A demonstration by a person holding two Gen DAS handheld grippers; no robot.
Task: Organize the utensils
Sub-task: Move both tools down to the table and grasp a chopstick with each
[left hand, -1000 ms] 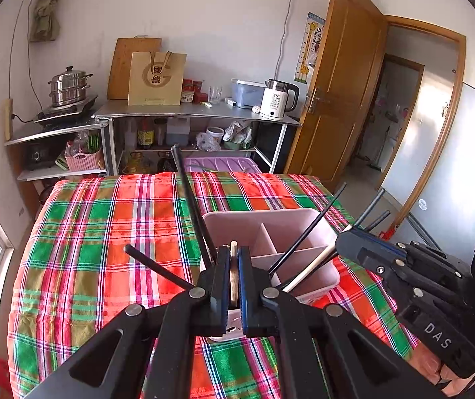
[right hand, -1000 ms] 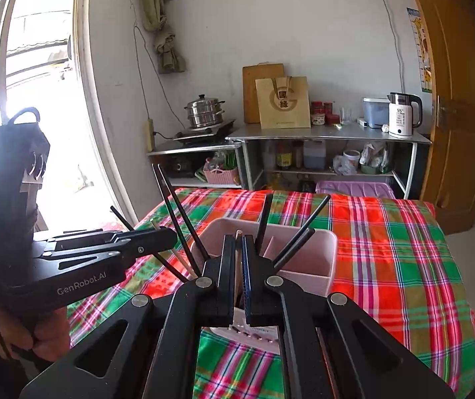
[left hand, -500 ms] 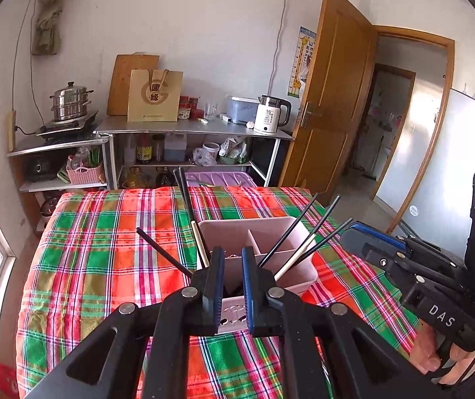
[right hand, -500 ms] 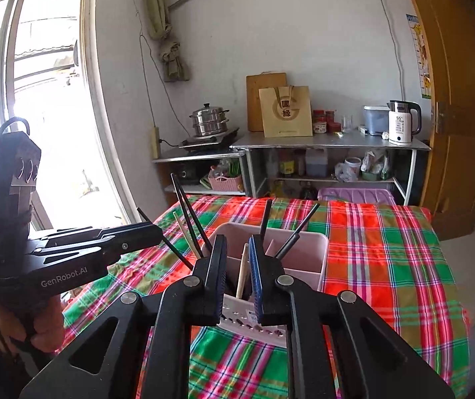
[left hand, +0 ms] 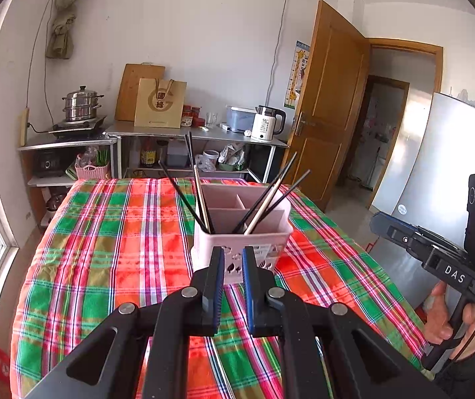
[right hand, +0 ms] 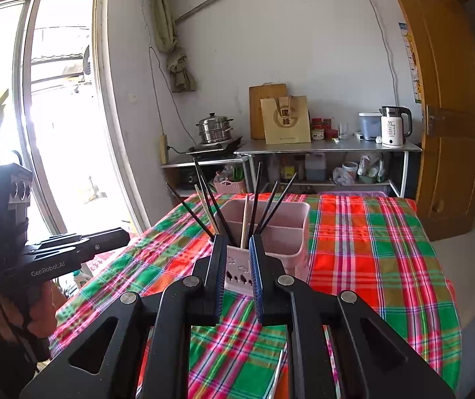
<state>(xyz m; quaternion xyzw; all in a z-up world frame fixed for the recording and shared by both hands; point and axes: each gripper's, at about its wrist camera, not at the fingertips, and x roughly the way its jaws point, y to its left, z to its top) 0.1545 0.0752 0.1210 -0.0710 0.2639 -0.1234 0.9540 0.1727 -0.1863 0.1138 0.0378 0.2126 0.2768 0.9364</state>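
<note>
From my left wrist camera, the window runs down the left edge of the frame, and the plaid tablecloth (left hand: 104, 249) fills the middle. My left gripper (left hand: 231, 259) sits at bottom centre, its jaws a narrow gap apart with nothing between them. Just beyond its tips, mid-frame, stands the pink utensil holder (left hand: 240, 239), with chopsticks (left hand: 201, 193) leaning out of its compartments. At the right edge I see my right gripper (left hand: 384, 224) held in a hand (left hand: 440, 316).

From my right wrist camera, my left gripper (right hand: 117, 232) shows at left, by the window. My right gripper (right hand: 237, 249) is at bottom centre, jaws slightly parted and empty, the utensil holder (right hand: 290, 232) right behind them.
</note>
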